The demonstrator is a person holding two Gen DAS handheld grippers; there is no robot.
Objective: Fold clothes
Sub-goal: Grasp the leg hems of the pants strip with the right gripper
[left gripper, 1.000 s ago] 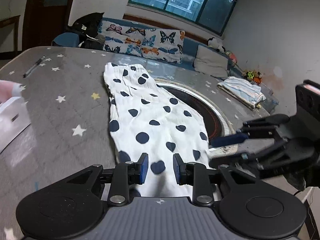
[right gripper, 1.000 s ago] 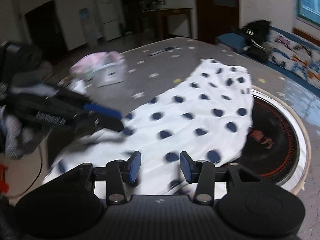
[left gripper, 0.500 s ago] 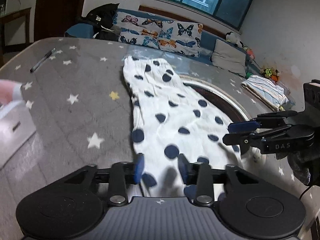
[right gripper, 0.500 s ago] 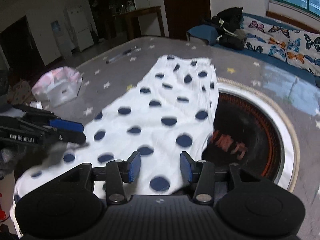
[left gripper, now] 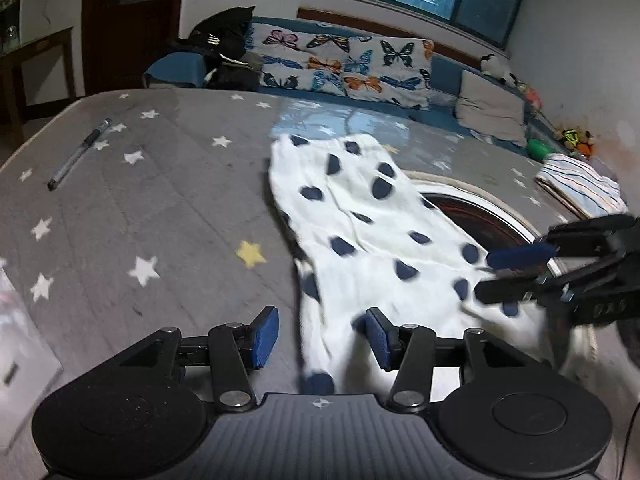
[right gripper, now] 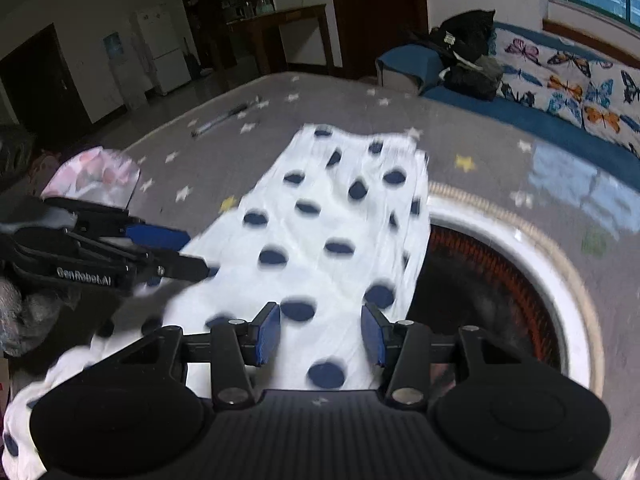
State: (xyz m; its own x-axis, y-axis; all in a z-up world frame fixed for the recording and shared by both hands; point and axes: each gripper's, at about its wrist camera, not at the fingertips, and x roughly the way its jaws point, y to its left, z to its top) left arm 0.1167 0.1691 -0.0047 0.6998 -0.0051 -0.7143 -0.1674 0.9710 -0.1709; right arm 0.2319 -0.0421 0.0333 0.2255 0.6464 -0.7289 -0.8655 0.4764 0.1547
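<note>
- A living room was shown, with a butterfly-print sofa (left gripper: pixel 344 66) under a window and a grey, star-patterned tabletop (left gripper: pixel 160 208) up front.
- A white garment with navy dots (left gripper: pixel 360 224) was laid lengthwise on that tabletop, its right side draped over a round inset with a white rim (right gripper: pixel 560 280); the near end was trailing off toward the camera.
- The left gripper (left gripper: pixel 322 336) was caught with its jaws opening, cloth lying between the pads but not pinched.
- The right gripper (right gripper: pixel 320 330) was held apart too, hovering over the fabric with nothing clamped.
- The fabric looked thin, light and floppy, so it'd probably be best pinched at the near corners or hem, and sagging should be expected.
- "GenRobot.AI" could be read on the left gripper in the right wrist view; the lettering on the other gripper was too blurred.
- A pen (left gripper: pixel 78 154) and a striped folded cloth (left gripper: pixel 580 188) were left off to the sides.
</note>
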